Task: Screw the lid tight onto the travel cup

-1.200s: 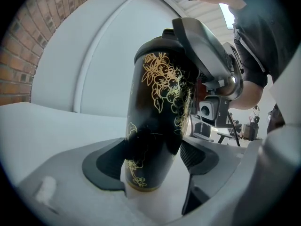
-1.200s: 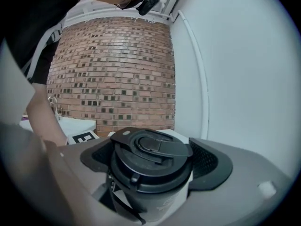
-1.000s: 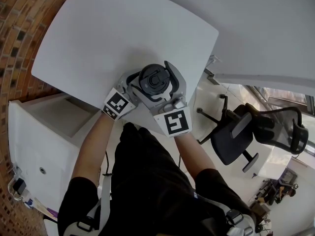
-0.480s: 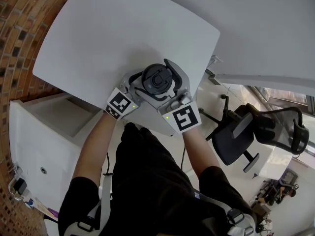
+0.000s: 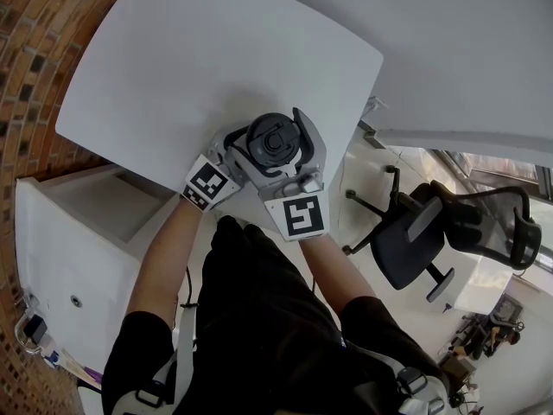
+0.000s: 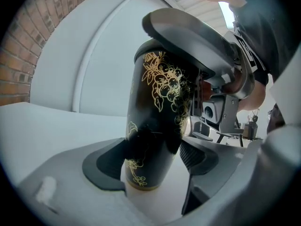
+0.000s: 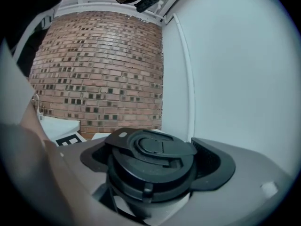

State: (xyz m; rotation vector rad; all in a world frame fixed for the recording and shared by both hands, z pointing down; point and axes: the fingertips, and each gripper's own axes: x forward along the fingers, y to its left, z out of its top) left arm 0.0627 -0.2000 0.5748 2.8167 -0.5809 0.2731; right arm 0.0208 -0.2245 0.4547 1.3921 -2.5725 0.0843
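White tabletop (image 5: 173, 85) carries everything that matters, with a brick wall (image 5: 26, 76) beyond the travel cup's far left side and an office chair (image 5: 415, 240) on the floor well off to the cup's right. The travel cup (image 6: 157, 121), black with gold grape-vine print, stands upright near the table edge closest to me. My left gripper (image 6: 153, 161) has it low on the body: the jaws are spread wide, with the pads against either side of the cup just above its base. My right gripper (image 7: 153, 164) sits at the top of the cup, its jaws equally wide and closed round the dark lid (image 7: 150, 147), which rests level on the rim. What has changed is my right wrist. Half a second ago its marker cube (image 5: 298, 216) had swung out to the cup's right and turned; now it is back nearly where it was a second ago, and the cup has hardly moved. I read that as a twist and a return with no clear release between, so I cannot tell whether the lid gained any thread. I judge tightening is under way but not proven finished.
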